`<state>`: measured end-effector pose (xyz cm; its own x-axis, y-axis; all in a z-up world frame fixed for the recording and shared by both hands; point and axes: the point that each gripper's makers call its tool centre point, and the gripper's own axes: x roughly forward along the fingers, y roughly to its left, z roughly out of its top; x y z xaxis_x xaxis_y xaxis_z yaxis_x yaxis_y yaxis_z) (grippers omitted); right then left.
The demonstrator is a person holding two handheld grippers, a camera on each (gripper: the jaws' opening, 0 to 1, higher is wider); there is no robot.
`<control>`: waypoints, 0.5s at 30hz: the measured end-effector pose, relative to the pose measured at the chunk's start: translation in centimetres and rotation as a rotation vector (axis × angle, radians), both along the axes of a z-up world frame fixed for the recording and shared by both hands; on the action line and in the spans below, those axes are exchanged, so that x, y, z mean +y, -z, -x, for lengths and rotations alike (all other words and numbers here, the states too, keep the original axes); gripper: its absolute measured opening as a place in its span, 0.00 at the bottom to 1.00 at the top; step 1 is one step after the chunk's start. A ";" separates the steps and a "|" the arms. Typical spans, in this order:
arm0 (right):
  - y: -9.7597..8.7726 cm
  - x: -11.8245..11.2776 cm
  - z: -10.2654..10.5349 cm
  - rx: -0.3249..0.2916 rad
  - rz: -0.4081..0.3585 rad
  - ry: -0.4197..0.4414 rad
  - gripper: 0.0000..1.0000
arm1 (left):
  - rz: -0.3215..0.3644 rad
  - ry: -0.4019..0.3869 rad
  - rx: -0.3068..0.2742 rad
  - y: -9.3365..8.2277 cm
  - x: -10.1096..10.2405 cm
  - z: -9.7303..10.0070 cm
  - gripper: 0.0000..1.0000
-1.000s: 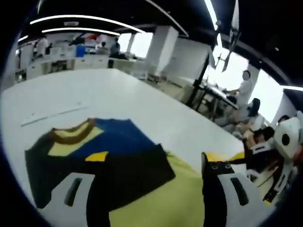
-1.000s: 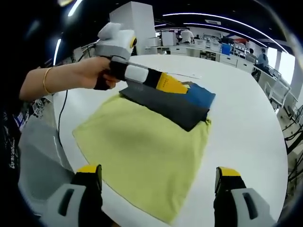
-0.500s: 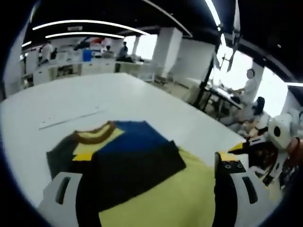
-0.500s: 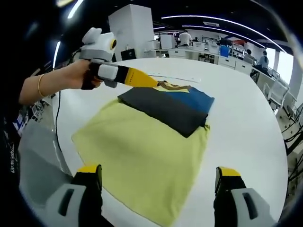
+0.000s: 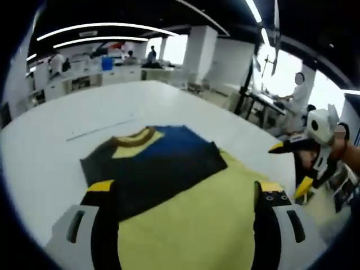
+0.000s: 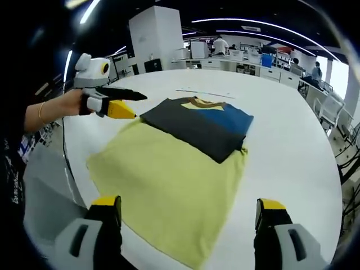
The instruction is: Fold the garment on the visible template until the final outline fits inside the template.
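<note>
The folded shirt (image 6: 197, 125) lies on the yellow cloth (image 6: 169, 185) on the white table (image 6: 292, 146). Left gripper (image 6: 125, 102) and right gripper (image 6: 188, 216) are both spread, holding nothing.

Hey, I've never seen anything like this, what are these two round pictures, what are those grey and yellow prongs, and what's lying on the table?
A person holds a two-jaw gripper in each hand, each with a forward-looking fisheye camera. The prongs at each picture's bottom are that gripper's own jaws: left gripper, right gripper. Both are open, holding nothing. On the white table lies a yellow cloth, with a folded garment, dark, blue and yellow, on its far end. Each view also shows the other gripper off to the side.
</note>
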<state>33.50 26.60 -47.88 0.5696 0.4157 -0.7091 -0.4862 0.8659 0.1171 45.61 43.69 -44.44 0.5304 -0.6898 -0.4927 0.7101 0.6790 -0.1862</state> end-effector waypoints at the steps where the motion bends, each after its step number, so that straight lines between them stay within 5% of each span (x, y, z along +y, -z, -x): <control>1: 0.1 0.0 0.1 0.002 0.001 0.000 1.00 | -0.008 -0.001 0.000 0.1 0.4 0.3 0.97; 15: 0.8 0.6 1.3 0.029 -0.007 -0.002 1.00 | -0.051 -0.026 -0.006 0.9 4.5 4.0 0.90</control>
<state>32.21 27.17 -48.71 0.5481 0.4217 -0.7223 -0.4845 0.8640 0.1368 41.63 48.17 -45.37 0.5509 -0.6502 -0.5232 0.6935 0.7054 -0.1465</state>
